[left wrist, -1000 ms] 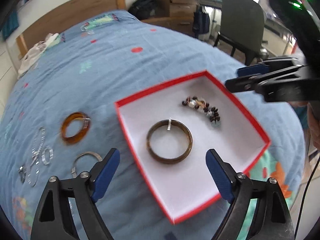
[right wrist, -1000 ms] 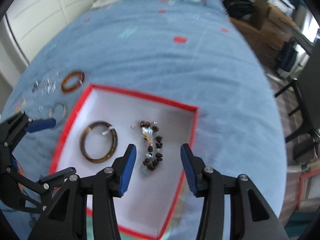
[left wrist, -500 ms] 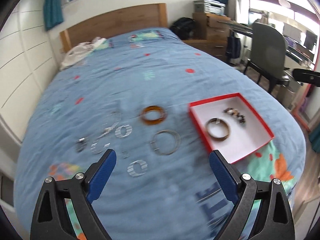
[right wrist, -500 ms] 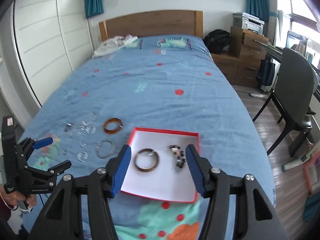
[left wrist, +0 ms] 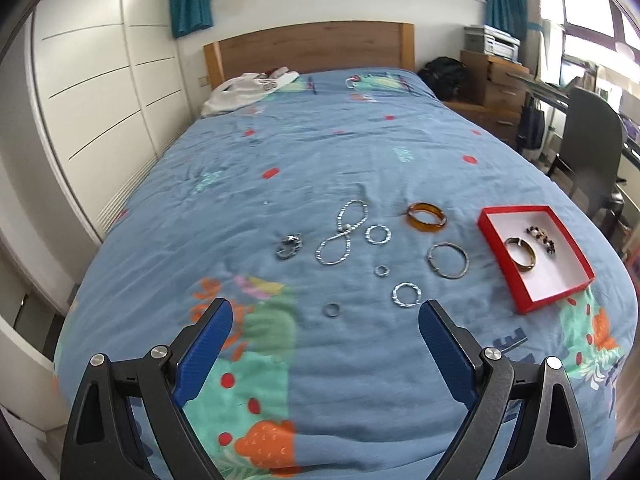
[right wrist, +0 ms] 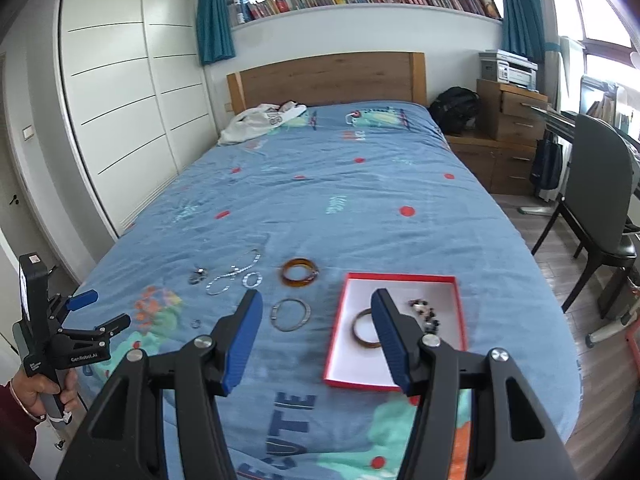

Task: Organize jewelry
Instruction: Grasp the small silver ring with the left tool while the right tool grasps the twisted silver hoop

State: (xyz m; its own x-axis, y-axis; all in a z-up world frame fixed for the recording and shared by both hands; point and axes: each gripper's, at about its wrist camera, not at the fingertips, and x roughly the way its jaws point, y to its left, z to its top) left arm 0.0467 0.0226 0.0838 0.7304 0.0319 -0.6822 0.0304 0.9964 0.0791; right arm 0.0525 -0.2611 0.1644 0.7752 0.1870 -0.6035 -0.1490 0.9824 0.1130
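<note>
A red box [left wrist: 500, 255] with a white inside lies on the blue bedspread at the right and holds a brown bangle [left wrist: 520, 253] and a dark bead bracelet [left wrist: 541, 237]. Left of it on the bed lie an amber bangle [left wrist: 426, 217], a silver bangle [left wrist: 447, 260], a silver chain [left wrist: 341, 235], silver hoops [left wrist: 407, 294] and small rings. My left gripper [left wrist: 325, 346] is open and empty, held back over the foot of the bed. My right gripper [right wrist: 317, 334] is open and empty, raised in front of the box [right wrist: 335, 340]. The left gripper also shows in the right wrist view [right wrist: 93, 306].
The bed's wooden headboard [right wrist: 326, 78] and a white garment [right wrist: 264, 120] are at the far end. White wardrobe doors [right wrist: 116, 120] line the left. A dark chair [right wrist: 600, 208], wooden drawers [right wrist: 510, 120] and a black bag [right wrist: 456, 108] stand to the right.
Both grippers have pulled back and up from the red box to the foot of the bed. Both stay open and empty. The whole bed has come into view.
</note>
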